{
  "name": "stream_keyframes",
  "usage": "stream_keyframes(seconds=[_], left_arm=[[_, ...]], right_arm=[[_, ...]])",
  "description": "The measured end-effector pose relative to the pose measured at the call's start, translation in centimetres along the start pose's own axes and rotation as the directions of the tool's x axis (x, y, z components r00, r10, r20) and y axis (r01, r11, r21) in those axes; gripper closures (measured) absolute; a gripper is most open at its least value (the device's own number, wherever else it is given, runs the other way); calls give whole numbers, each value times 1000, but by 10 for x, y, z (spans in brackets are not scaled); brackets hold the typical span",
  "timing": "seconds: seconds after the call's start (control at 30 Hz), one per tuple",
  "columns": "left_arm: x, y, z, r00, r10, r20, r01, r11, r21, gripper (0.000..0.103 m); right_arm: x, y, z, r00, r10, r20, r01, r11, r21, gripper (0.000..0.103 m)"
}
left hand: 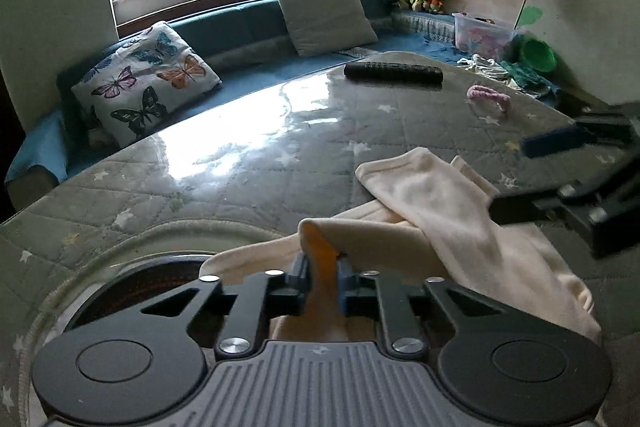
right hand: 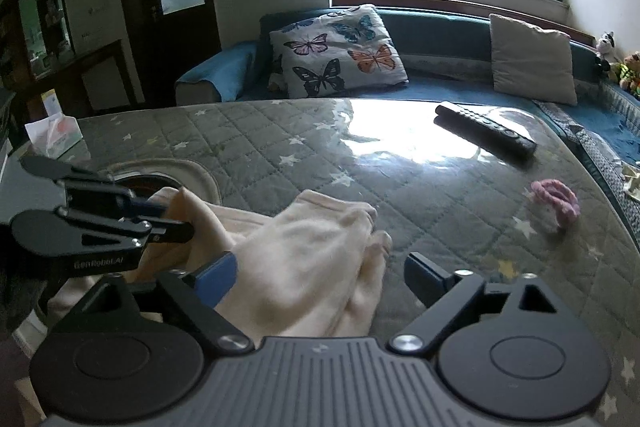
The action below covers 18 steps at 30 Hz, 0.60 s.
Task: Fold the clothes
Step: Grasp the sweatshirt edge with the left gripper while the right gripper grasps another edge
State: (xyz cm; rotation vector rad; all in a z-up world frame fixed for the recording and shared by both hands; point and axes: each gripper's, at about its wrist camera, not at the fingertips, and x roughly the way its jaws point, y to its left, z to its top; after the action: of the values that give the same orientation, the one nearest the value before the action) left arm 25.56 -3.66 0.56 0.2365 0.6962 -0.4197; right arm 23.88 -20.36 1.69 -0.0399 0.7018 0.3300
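The left gripper (left hand: 323,267) is pinching a raised fold of the cream garment (left hand: 436,203), and its blue pads are pressing together on the cloth, so almost no gap is showing between them. In the right wrist view the same left gripper (right hand: 176,223) is coming in from the left side and is gripping the near-left edge of the cream garment (right hand: 304,259), lifting it a little from the surface. The right gripper (right hand: 320,275) is standing wide, with its two blue fingers (right hand: 218,277) far apart; the left finger is lying over the cloth and the right one is hanging above the bare cover, and the pads are not pressing on anything. The garment is lying crumpled on the grey quilted table cover (left hand: 240,163) with white stars, at the near side of the table, just beside a round opening in the cover. Farther away on the table a black remote control (left hand: 394,71) and a small pink knitted item (left hand: 490,98) are lying well apart from the garment. On the blue sofa (left hand: 248,27) behind the table a butterfly cushion (left hand: 146,81) and a plain grey cushion (left hand: 326,19) are leaning. At the far right a clear plastic box (left hand: 482,31) is holding pinkish things that are too small to name, and a green bowl (left hand: 538,55) is lying tilted beside it. A tissue box (right hand: 54,137) is standing at the left edge of the table.
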Motion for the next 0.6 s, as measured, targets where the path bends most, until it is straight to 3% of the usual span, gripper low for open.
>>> stream_keyframes(seconds=[0.1, 0.3, 0.5, 0.6], left_arm=[[-3, 3, -3, 1000, 20, 12, -20, 1000, -7, 100], [-20, 14, -7, 995, 94, 46, -91, 994, -53, 100], [-45, 21, -15, 982, 174, 78, -166, 982, -92, 100], [-61, 24, -21, 973, 210, 95, -199, 974, -112, 100]], right_arm=[[9, 7, 7, 1000, 16, -6, -16, 1000, -18, 21], [33, 29, 17, 999, 31, -39, -33, 997, -64, 34], [51, 44, 12, 994, 37, -99, -46, 995, -87, 52], [50, 46, 8, 994, 34, -102, -43, 995, -93, 55]])
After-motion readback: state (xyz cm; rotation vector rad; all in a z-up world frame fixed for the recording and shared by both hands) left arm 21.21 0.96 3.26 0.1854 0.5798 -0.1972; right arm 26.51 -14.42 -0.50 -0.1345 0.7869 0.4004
